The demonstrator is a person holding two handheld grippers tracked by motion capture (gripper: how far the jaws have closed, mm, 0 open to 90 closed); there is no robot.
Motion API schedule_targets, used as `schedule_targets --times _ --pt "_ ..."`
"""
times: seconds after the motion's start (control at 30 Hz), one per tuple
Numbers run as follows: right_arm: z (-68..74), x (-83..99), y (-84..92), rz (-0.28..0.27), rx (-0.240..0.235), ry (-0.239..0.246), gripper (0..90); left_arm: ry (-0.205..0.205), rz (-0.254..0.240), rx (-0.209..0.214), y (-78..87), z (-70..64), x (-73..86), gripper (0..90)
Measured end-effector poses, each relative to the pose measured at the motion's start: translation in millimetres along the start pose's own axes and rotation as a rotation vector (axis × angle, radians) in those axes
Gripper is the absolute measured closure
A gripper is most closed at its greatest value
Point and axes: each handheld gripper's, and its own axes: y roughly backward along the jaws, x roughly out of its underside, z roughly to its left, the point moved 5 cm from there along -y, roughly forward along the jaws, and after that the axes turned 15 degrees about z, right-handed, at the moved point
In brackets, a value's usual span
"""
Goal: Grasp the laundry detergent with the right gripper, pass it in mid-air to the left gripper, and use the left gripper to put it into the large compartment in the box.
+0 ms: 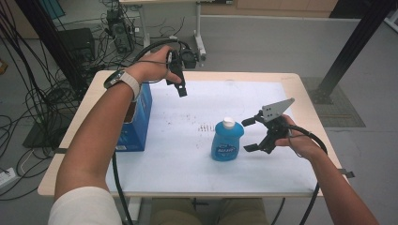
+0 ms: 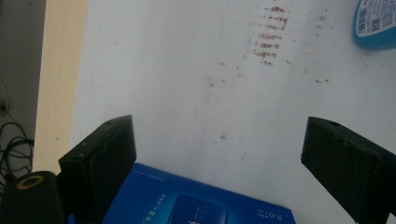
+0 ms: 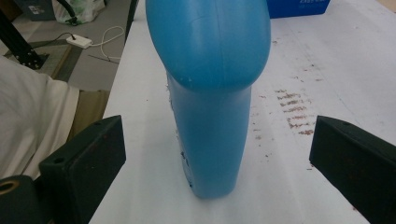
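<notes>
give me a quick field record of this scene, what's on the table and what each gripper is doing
surface: table with a white, brown-specked top
bottle: blue bottle with a white cap, upright near the middle
box: blue box standing at the left edge
right gripper: right gripper level beside the bottle, jaws open with the bottle in line between them, not touching
left gripper: left gripper raised over the box end, jaws open, nothing held
next move (likely): right jaws close on the bottle
</notes>
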Motion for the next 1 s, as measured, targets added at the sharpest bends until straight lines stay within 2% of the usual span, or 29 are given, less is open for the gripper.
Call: schedule_targets --times 1.0 --pt "-0.1 0.1 -0.8 0.004 -0.002 0.000 3.4 0.003 0.000 0.003 -1.4 0.2 0.5 10.6"
